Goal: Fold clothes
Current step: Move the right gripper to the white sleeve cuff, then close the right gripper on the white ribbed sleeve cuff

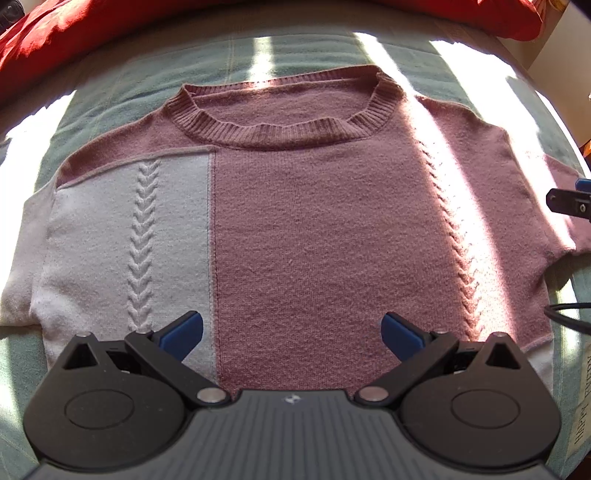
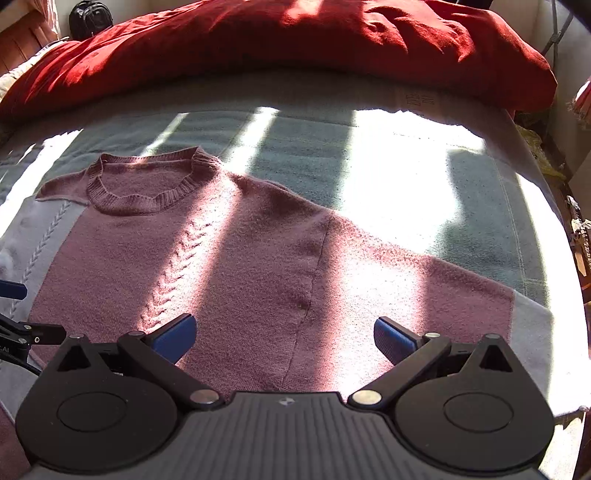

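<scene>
Because the pink-and-white knit sweater (image 1: 314, 229) is spread flat, collar far, both the left gripper (image 1: 291, 334) and right gripper (image 2: 284, 332) are held wide apart and empty above its near hem, seemingly for a first grasp.

My left claw (image 1: 291, 334) hovers over the lower front of the sweater (image 1: 314, 221), jaws spread wide. Sweater lies flat on the green blanket (image 1: 122, 85), pink with a white panel (image 1: 122, 240).

You had one sweater (image 1: 314, 229) spread on one green blanket (image 2: 406, 166), one red duvet (image 2: 295, 44) behind, one black backpack (image 2: 90, 18), and two grippers.
</scene>
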The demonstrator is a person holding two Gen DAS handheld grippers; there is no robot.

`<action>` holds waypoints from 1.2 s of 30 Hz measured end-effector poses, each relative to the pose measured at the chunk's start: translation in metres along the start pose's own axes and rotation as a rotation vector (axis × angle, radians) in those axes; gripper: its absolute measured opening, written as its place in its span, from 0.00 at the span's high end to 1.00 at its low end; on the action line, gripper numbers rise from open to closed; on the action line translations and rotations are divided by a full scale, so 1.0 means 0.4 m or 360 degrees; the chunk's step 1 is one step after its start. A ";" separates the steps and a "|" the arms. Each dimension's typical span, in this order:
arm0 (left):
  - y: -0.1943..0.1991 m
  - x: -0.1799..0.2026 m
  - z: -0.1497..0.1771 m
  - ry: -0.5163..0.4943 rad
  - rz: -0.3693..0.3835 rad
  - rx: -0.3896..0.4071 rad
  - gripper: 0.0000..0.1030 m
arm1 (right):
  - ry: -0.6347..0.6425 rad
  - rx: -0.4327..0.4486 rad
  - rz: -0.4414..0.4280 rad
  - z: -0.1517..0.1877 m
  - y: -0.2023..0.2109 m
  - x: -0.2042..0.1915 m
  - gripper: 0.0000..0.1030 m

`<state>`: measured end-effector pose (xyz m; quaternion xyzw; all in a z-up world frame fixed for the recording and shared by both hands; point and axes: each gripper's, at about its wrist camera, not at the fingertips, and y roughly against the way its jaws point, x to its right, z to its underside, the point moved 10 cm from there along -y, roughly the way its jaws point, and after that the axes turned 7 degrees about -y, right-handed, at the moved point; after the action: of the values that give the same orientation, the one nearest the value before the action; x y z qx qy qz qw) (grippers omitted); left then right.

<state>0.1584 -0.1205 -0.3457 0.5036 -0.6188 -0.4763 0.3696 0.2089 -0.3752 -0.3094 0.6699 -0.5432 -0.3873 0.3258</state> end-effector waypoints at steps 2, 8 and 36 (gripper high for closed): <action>-0.006 0.018 -0.010 -0.0022 -0.0003 -0.0008 0.01 | -0.0102 0.0045 -0.0033 -0.018 -0.019 0.054 0.00; -0.036 0.078 -0.022 -0.0129 -0.0006 -0.0065 0.01 | -0.0510 0.0058 -0.0173 0.023 -0.052 0.221 0.00; -0.038 0.251 -0.080 -0.0558 -0.0014 -0.0163 0.01 | -0.2148 0.0558 -0.0559 0.293 0.062 0.854 0.39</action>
<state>0.1703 -0.2261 -0.3538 0.3961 -0.6464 -0.5894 0.2791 0.1322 -0.7167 -0.4016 0.4044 -0.5645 -0.6707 -0.2606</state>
